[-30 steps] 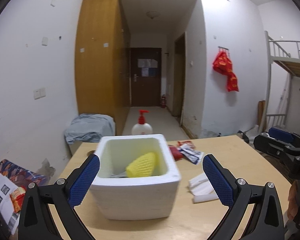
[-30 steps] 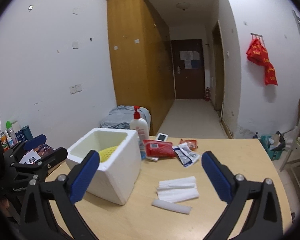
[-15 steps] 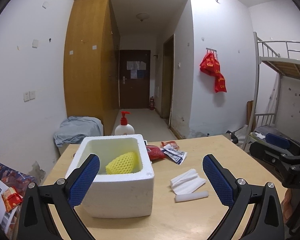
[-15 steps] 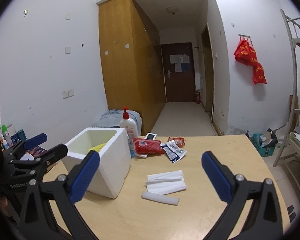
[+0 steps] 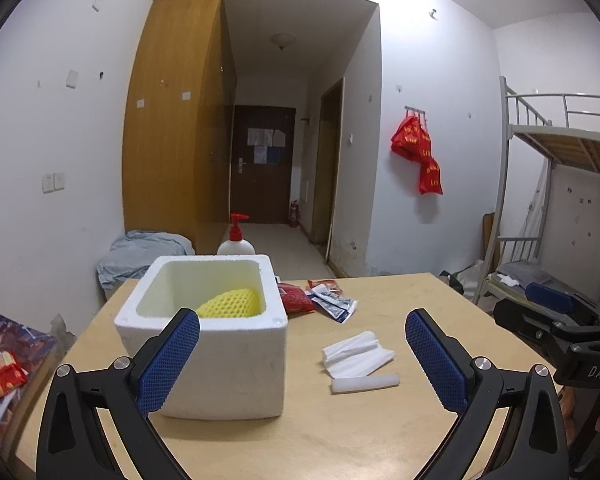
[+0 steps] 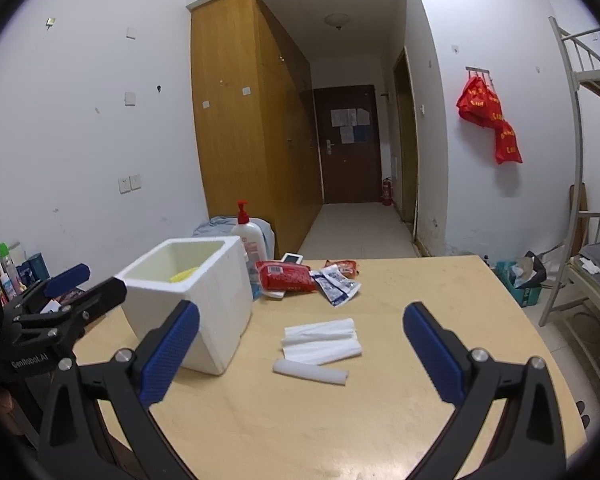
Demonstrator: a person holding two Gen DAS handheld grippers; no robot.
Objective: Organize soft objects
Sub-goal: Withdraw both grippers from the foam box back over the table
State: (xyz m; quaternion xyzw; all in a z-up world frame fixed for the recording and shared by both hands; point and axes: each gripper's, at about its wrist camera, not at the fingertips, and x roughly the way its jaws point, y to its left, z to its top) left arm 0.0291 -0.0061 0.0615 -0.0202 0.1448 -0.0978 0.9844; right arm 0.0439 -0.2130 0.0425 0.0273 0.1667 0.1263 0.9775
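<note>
Nearest the viewer, the left tool (image 5: 302, 354) hangs above the near edge of the wooden surface (image 5: 380, 432) with its blue pads spread wide apart and nothing between them; the right tool (image 6: 301, 354) is likewise wide apart and empty, held above the surface on the side away from the box. Just ahead of the right tool lie the soft items not yet stored: a white foam roll (image 6: 310, 371) nearest, and directly behind it a small pile of white foam sheets (image 6: 321, 340), the roll lying just beside the pile. To their left stands a white foam box (image 5: 208, 332), open at the top, with a yellow foam net (image 5: 230, 303) already resting inside against its far wall. The step in hand appears to be collecting the next white piece; the right tool is better placed for it. A sound approach would lower the pads either side of the roll across its short axis, close gently because foam yields and can slip or crush, then lift clear of the box rim before releasing. Farther back, red and blue packets (image 6: 332, 280) and a pump bottle (image 6: 249, 236) crowd the far side of the surface, beside the box, and are best left undisturbed.
</note>
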